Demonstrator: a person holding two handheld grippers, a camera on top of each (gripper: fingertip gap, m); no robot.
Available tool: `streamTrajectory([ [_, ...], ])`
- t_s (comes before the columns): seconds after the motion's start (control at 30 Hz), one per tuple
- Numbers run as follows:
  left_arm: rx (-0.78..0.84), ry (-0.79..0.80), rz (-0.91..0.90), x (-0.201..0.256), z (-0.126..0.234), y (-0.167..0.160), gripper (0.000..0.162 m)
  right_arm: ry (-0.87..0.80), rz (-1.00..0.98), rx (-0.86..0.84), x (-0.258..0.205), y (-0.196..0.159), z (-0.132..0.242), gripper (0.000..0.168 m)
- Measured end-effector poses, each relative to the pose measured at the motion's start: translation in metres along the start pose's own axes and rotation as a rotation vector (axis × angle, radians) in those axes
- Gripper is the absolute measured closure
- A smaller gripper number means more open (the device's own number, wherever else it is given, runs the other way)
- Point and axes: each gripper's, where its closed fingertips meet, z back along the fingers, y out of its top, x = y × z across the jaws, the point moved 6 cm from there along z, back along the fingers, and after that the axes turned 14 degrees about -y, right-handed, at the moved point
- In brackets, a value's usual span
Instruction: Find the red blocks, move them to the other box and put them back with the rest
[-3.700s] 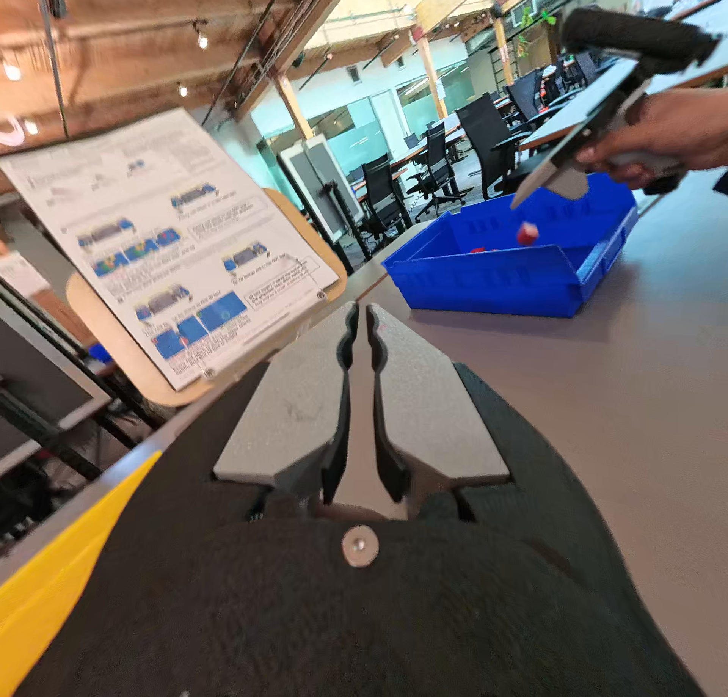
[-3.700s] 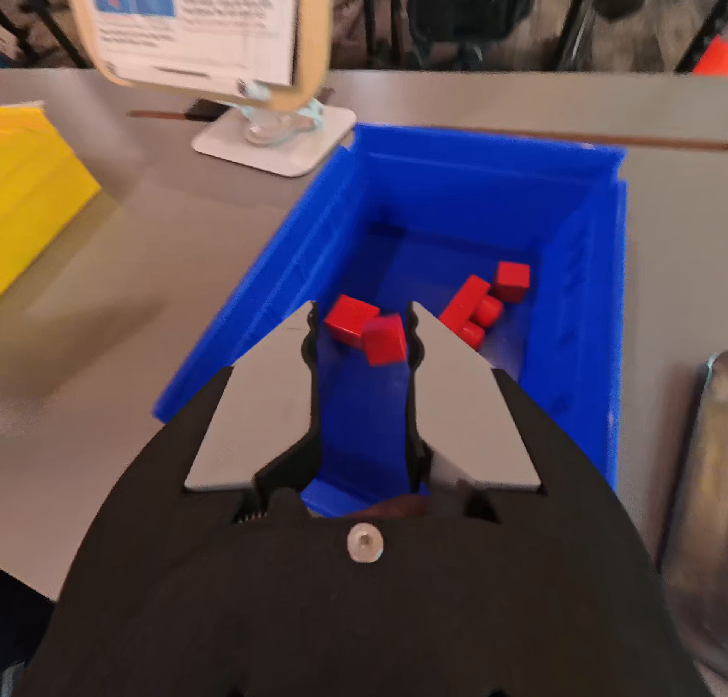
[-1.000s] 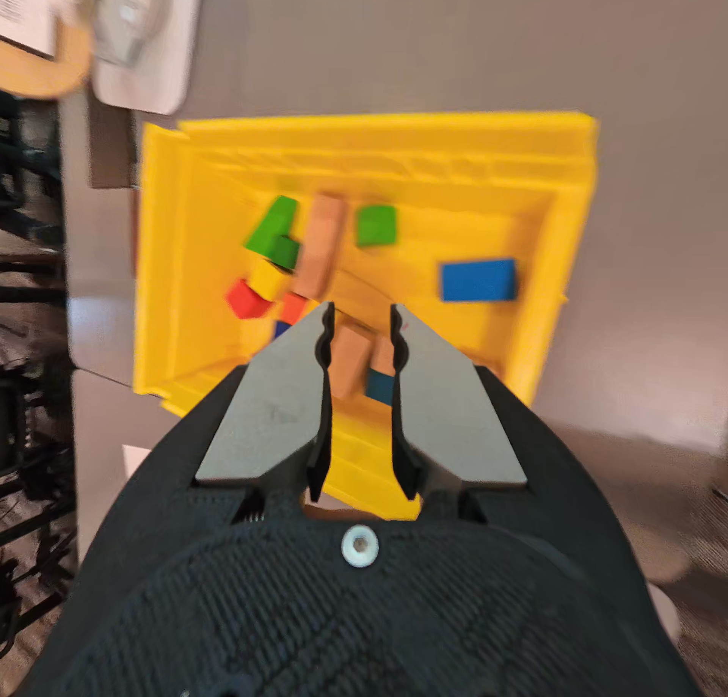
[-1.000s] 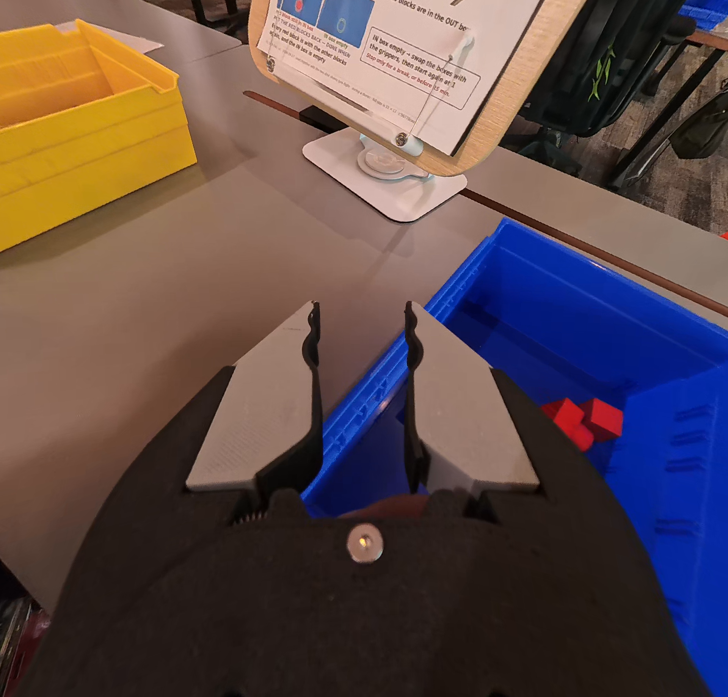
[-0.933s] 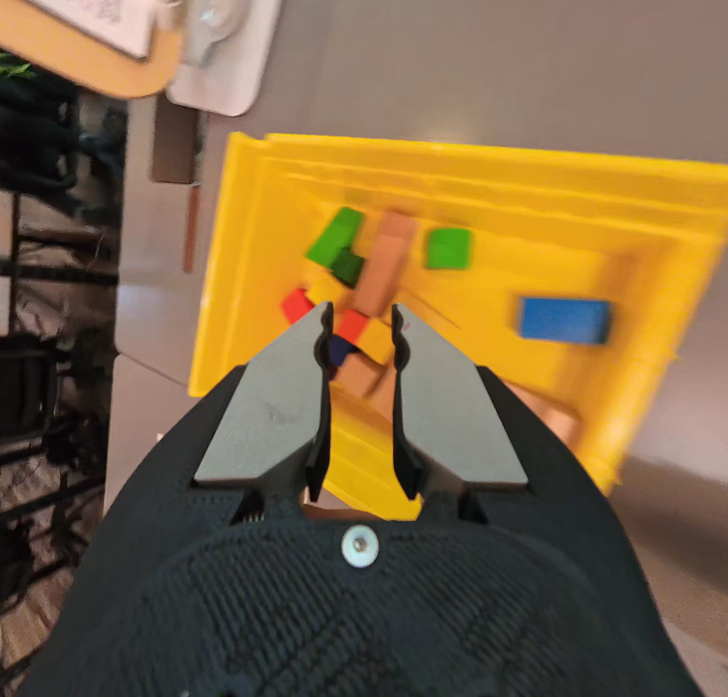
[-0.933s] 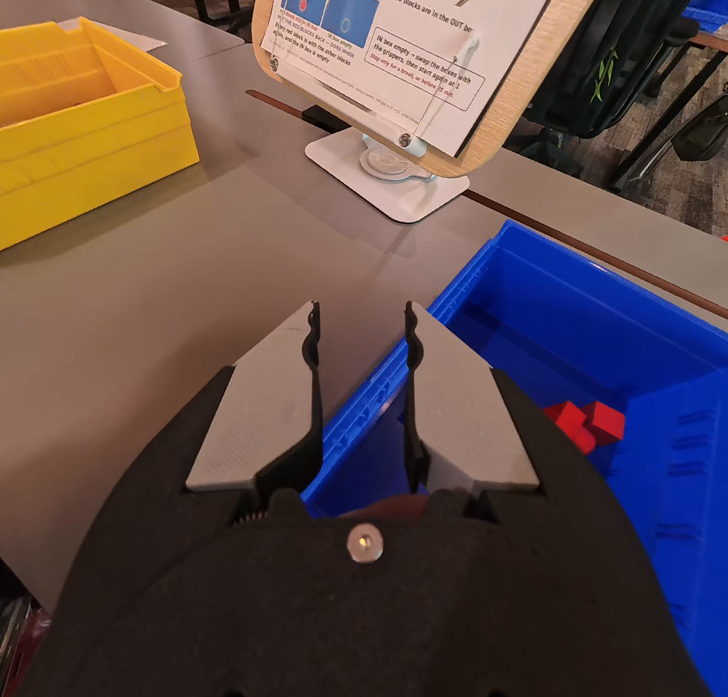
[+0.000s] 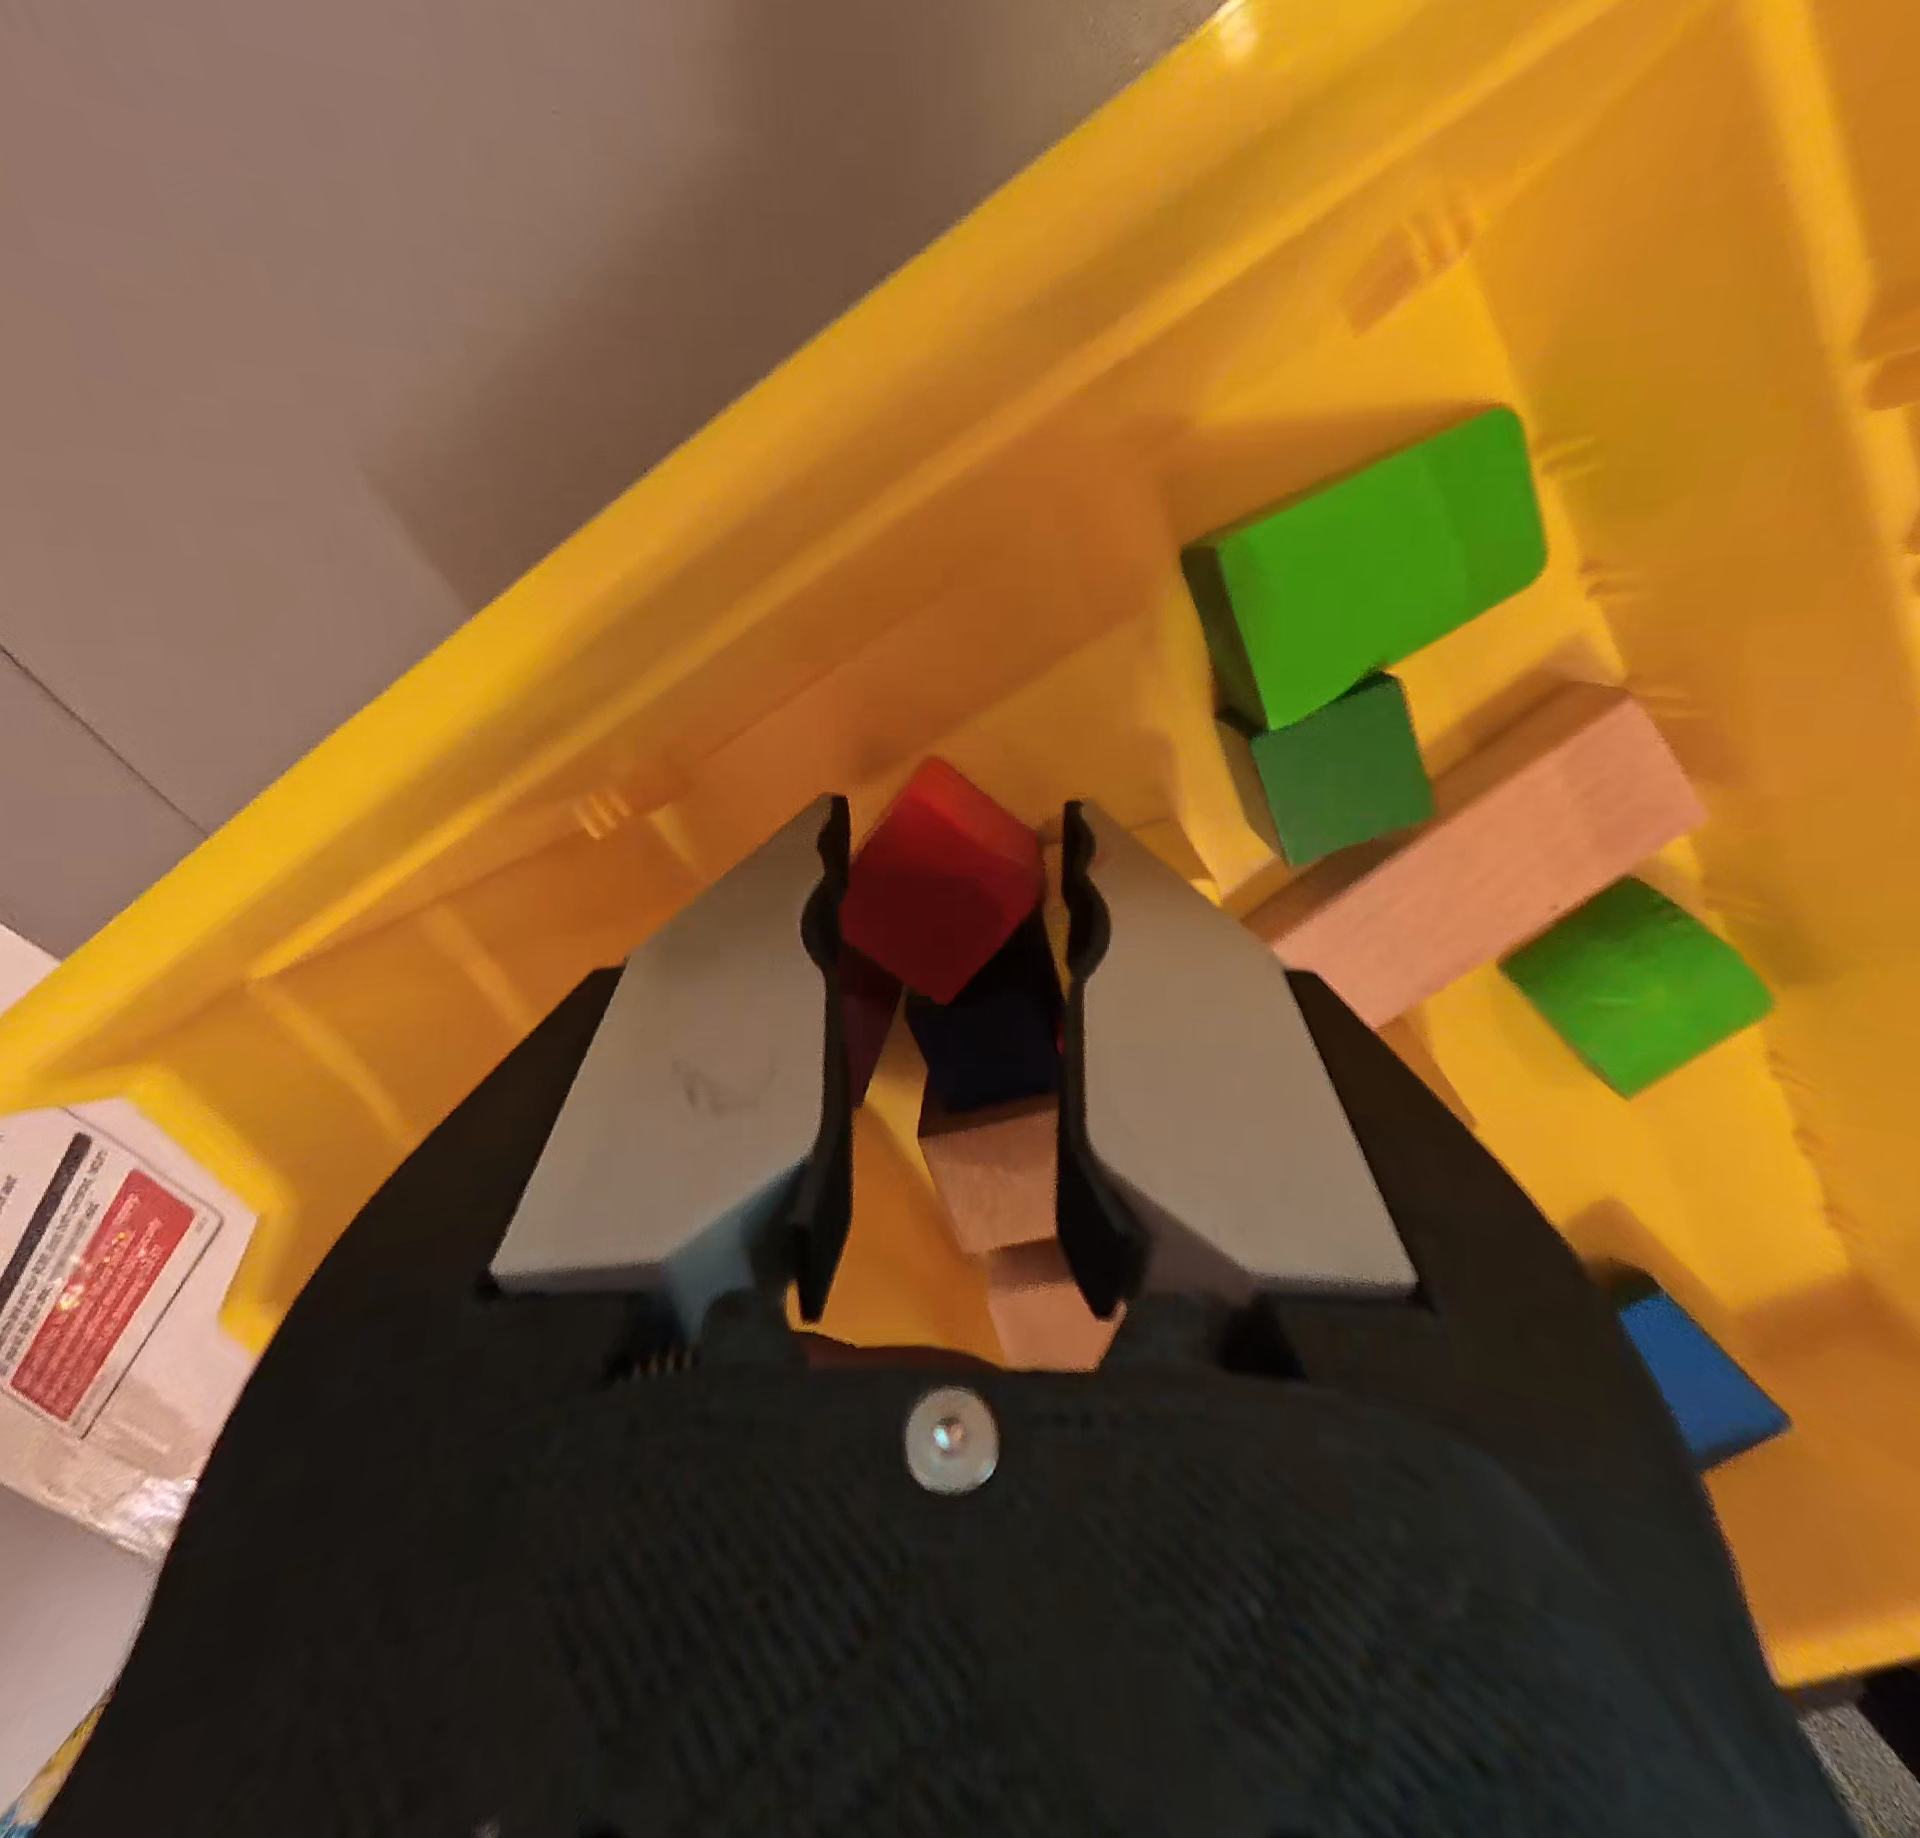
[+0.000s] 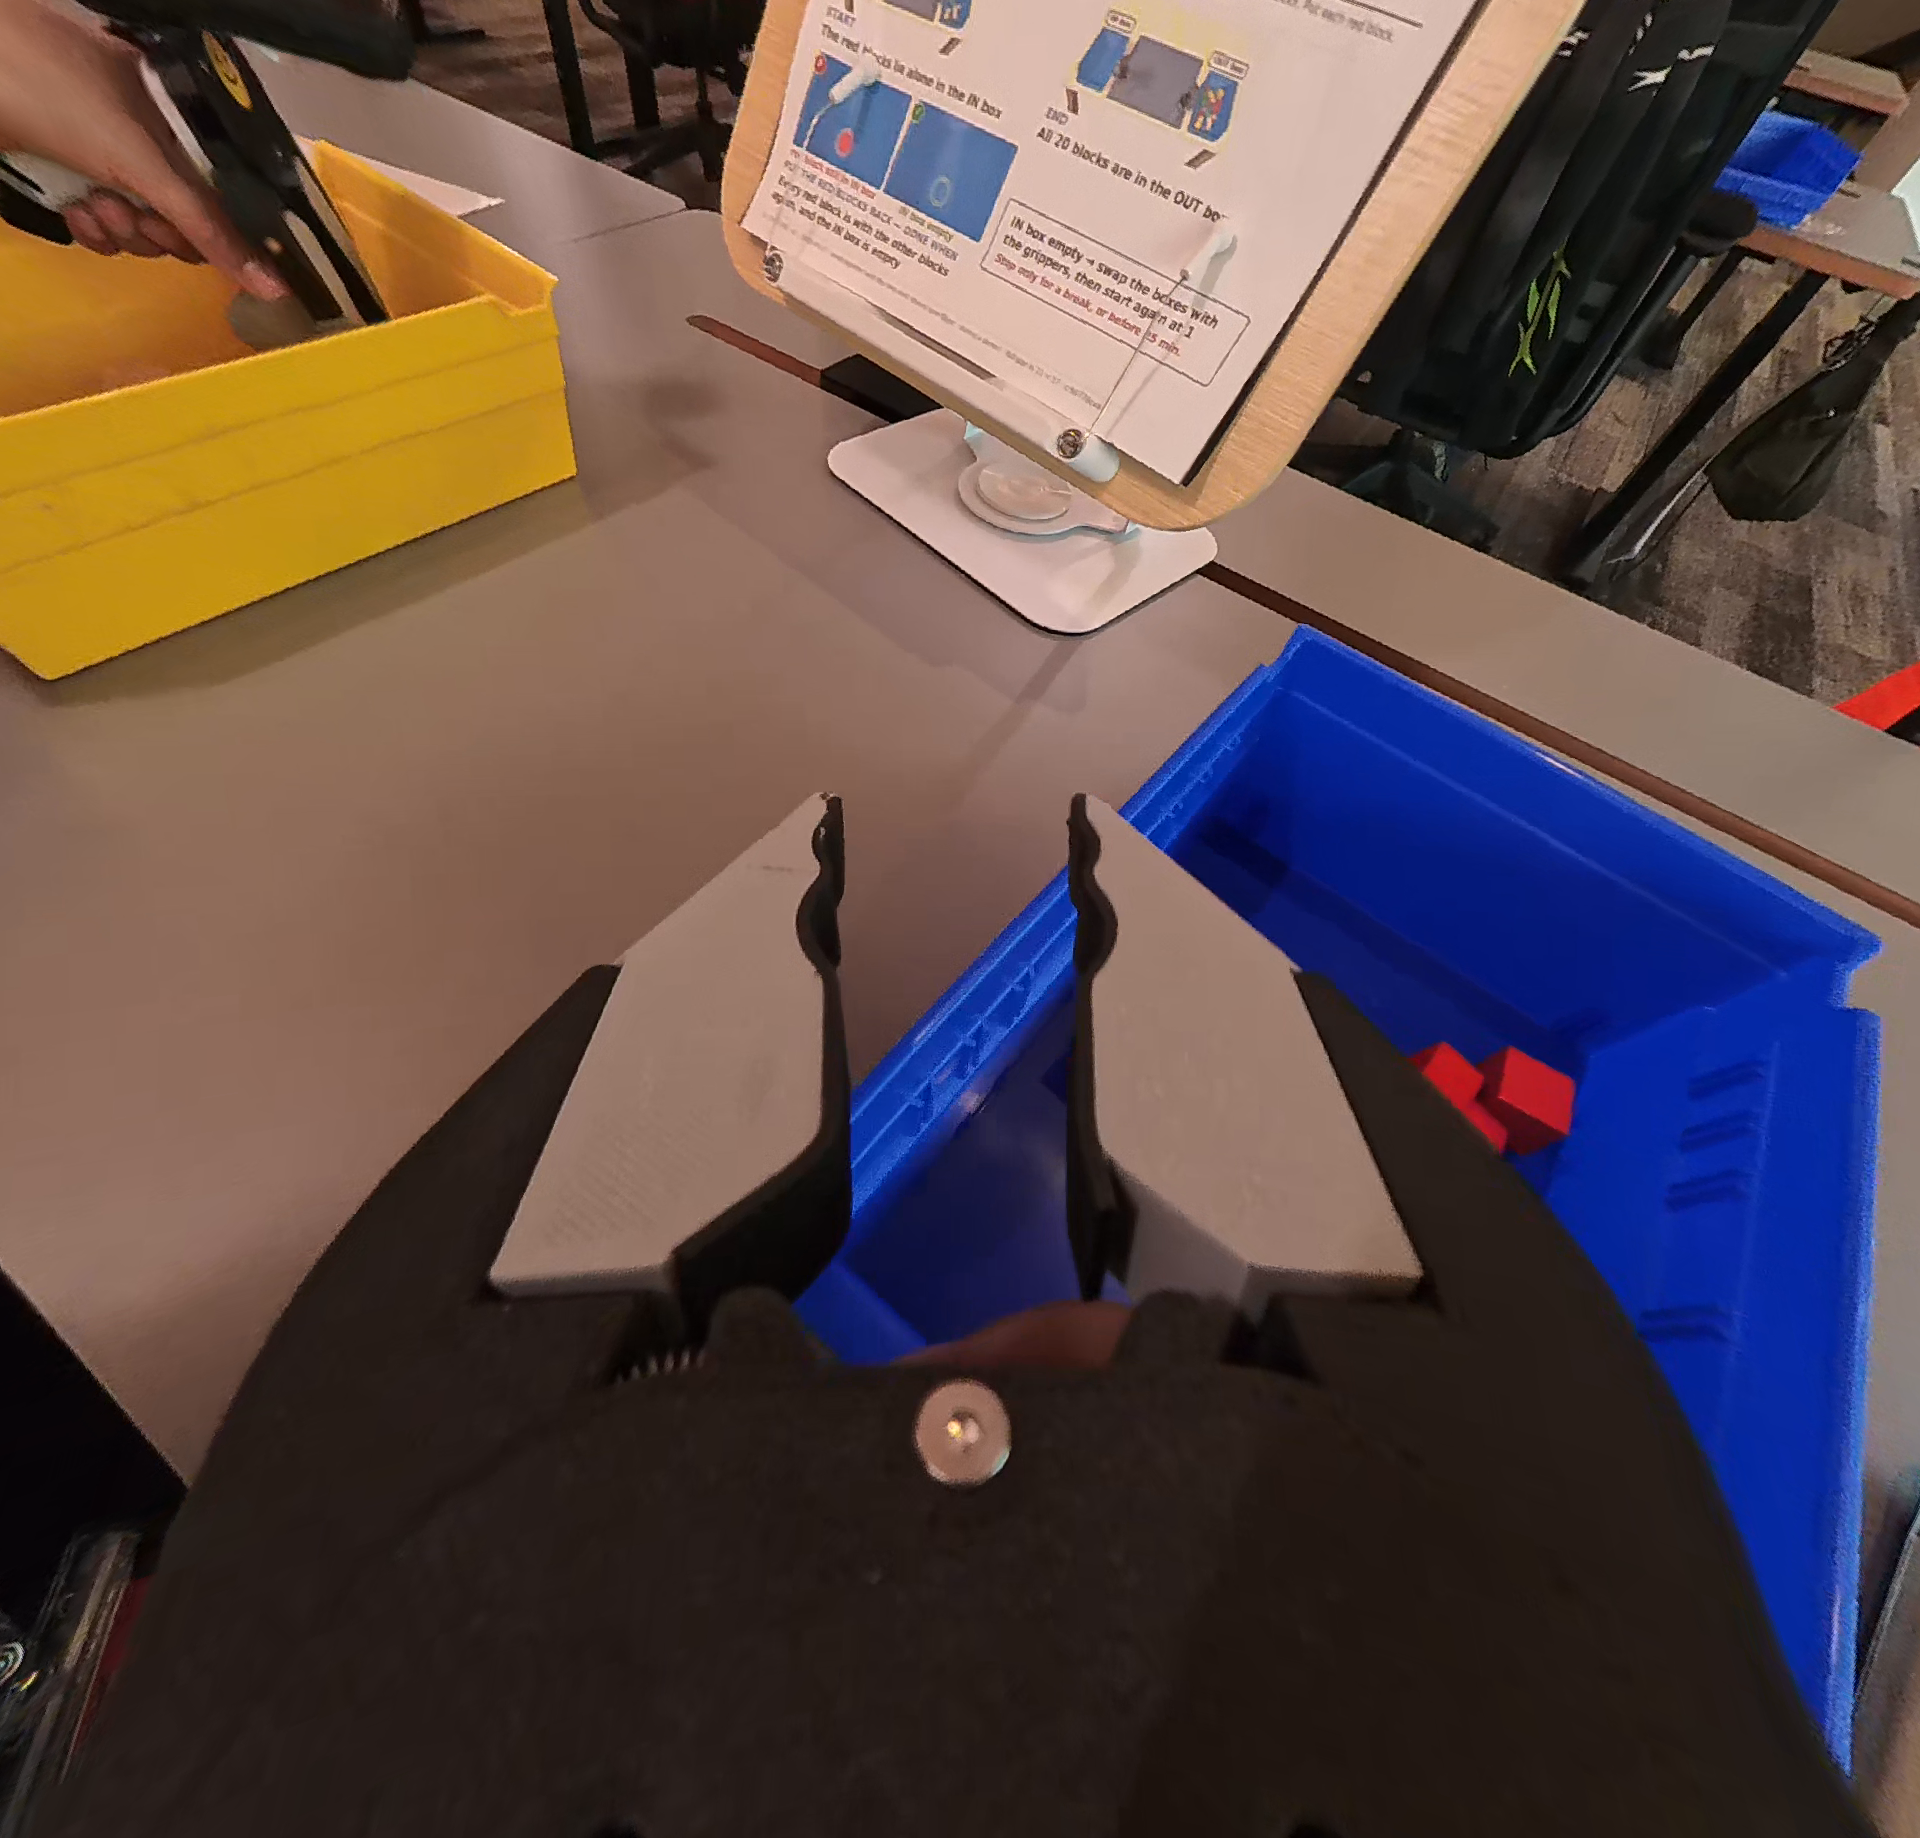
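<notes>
My left tool [image 7: 945, 832] reached down into the yellow box [image 7: 935, 500], its jaws parted around a red block [image 7: 940, 884] that lay by the box wall; whether they touched it I could not tell. Green blocks [image 7: 1361, 552] lay near it. My right tool [image 8: 951, 832] hung open and empty over the blue box [image 8: 1455, 853], where more red blocks [image 8: 1507, 1097] sat by its right wall on the worktop [image 8: 520, 801].

Your left wrist view is dim and warm w/ slight motion blur; the red block [image 7: 940, 879] sits in shadow between the fingers [image 7: 717, 1050]. Right wrist view is brighter, sharp; soft shadows on the surface [image 8: 436, 801], fisheye bending at edges.
</notes>
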Motion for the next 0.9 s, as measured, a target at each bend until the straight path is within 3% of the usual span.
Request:
streamTrajectory([
  [0.37,-0.024,0.028,-0.065,-0.006,0.019,-0.007,0.128,0.014,0.021,-0.001,-0.005,0.0,0.001,0.127],
  [0.63,0.008,-0.004,0.115,-0.015,0.02,-0.013,0.117,0.026,0.032,-0.019,-0.008,-0.003,-0.005,0.127],
  [0.9,-0.1,0.039,0.106,-0.016,0.008,-0.015,0.121,0.04,0.068,-0.024,-0.015,-0.003,-0.006,0.127],
])
